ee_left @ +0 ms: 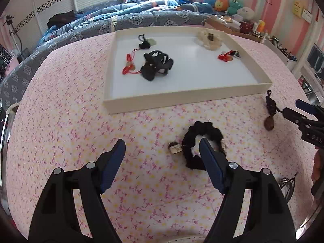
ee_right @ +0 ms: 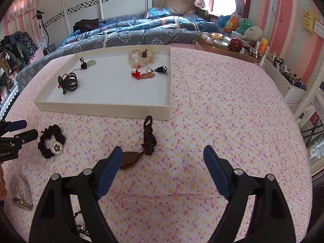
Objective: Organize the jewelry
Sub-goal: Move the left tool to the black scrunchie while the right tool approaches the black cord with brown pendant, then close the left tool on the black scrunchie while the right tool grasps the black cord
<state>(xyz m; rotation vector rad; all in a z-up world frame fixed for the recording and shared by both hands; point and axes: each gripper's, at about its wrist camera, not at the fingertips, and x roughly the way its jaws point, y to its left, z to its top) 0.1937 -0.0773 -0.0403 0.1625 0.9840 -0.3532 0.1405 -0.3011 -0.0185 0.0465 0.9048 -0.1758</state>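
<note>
A cream tray (ee_left: 182,96) (ee_right: 101,107) lies on the pink floral sheet. It holds a black hair claw (ee_left: 157,64) (ee_right: 67,82), a red cord charm (ee_left: 129,66), a green pendant (ee_left: 146,42) (ee_right: 89,63), a cream bead bracelet (ee_left: 209,38) (ee_right: 141,57) and a red knot pendant (ee_left: 227,56) (ee_right: 144,75). A black scrunchie (ee_left: 202,143) (ee_right: 50,141) lies near the tray; my open left gripper (ee_left: 162,154) has its right finger over it. A brown cord pendant (ee_left: 270,113) (ee_right: 141,147) lies by the left finger of my open right gripper (ee_right: 163,160).
A rumpled blue quilt (ee_left: 121,20) lies behind the tray. A brown tray of clutter (ee_right: 224,46) and plush toys (ee_right: 241,26) sit at the back right. More cords and rings (ee_left: 287,184) (ee_right: 20,200) lie near the front edge between the grippers.
</note>
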